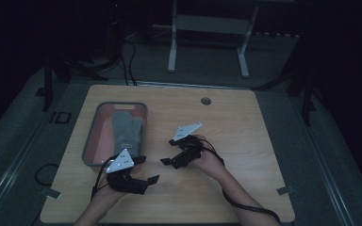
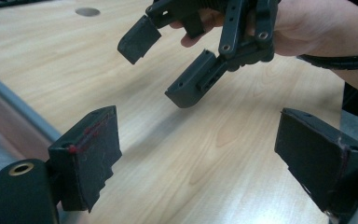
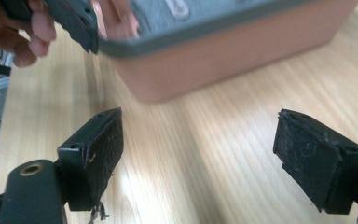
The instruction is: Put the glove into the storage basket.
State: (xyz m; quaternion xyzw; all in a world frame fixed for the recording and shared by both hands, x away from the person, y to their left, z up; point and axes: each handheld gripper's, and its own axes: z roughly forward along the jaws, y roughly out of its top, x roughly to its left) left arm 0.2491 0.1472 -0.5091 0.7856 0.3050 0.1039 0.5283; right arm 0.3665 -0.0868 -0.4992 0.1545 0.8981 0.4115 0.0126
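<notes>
A pink tray with a grey rim (image 1: 90, 141) sits on the left half of the wooden table and holds a grey mitten (image 1: 126, 128). My left gripper (image 1: 147, 169) hovers just right of the tray's near corner, with its jaws wide apart and nothing between them. My right gripper (image 1: 167, 152) faces it from the right, a short gap away, also open and empty. In the left gripper view, my left gripper (image 2: 200, 154) frames bare wood, with the right gripper (image 2: 168, 65) above it. In the right gripper view, my right gripper (image 3: 200, 154) points at the tray's wall (image 3: 223, 60).
The table (image 1: 235, 141) has a small round grommet hole (image 1: 206, 100) near its far edge. A white desk frame (image 1: 207, 42) stands on the floor beyond it. Cables trail from both grippers toward the near edge.
</notes>
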